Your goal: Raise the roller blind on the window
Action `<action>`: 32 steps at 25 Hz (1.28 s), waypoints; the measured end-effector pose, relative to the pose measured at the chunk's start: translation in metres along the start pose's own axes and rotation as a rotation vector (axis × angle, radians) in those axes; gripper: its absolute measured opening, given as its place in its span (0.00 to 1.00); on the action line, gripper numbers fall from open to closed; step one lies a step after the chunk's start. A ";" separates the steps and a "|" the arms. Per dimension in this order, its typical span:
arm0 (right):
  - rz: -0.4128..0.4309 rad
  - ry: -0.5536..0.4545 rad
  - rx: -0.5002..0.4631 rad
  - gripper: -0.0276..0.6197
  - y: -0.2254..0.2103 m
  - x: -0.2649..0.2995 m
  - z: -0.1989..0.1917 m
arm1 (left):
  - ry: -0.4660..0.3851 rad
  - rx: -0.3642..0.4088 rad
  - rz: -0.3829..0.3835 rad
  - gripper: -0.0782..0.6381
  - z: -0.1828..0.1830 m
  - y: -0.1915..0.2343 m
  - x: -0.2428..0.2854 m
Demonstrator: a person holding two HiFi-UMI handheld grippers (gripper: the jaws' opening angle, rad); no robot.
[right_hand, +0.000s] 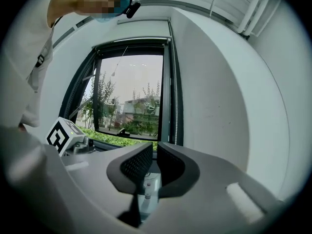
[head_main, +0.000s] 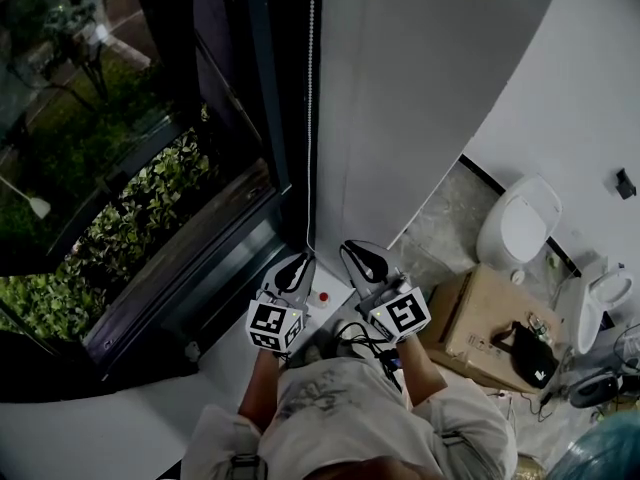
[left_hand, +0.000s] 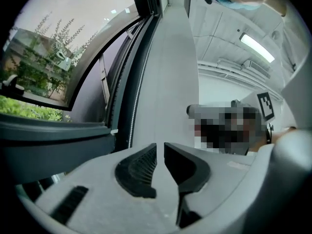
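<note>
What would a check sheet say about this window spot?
Surface: white sill under both grippers.
Job's things: blind up at the window top; chain hangs by the frame, not held.
Clutter: small red-topped thing on the sill; box and toilet on the floor.
Grippers: left gripper and right gripper, jaws together, empty.
Cables: black cables by the person's chest.
Surroundings: bushes outside the glass.

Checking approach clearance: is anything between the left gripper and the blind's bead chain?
Nothing visible does. The bead chain hangs free beside the window frame, and its lower end comes down right by the left gripper. On its other side is only bare wall.
</note>
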State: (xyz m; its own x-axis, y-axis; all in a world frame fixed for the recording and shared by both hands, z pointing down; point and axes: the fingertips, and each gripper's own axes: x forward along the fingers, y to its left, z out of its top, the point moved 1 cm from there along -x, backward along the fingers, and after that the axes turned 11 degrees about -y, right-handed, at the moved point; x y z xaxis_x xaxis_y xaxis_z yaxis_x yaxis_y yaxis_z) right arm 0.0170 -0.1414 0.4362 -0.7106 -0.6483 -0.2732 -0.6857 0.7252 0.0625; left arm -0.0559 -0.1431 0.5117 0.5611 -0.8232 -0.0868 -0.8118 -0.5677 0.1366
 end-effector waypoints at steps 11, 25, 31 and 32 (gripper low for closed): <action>-0.006 0.035 0.077 0.06 0.016 -0.024 -0.004 | -0.097 0.034 -0.028 0.11 0.045 -0.012 -0.019; -0.012 0.074 0.082 0.05 0.023 -0.031 -0.014 | -0.096 0.022 -0.049 0.11 0.046 -0.023 -0.022; -0.013 0.076 0.078 0.05 0.023 -0.029 -0.014 | -0.104 0.026 -0.046 0.11 0.049 -0.023 -0.022; -0.013 0.076 0.078 0.05 0.023 -0.029 -0.014 | -0.104 0.026 -0.044 0.11 0.049 -0.023 -0.022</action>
State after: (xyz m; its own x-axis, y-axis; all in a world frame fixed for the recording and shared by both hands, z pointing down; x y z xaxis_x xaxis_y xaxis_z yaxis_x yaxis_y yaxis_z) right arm 0.0200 -0.1092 0.4589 -0.7136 -0.6716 -0.1994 -0.6828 0.7304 -0.0165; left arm -0.0577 -0.1122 0.4620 0.5777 -0.7928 -0.1943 -0.7913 -0.6023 0.1048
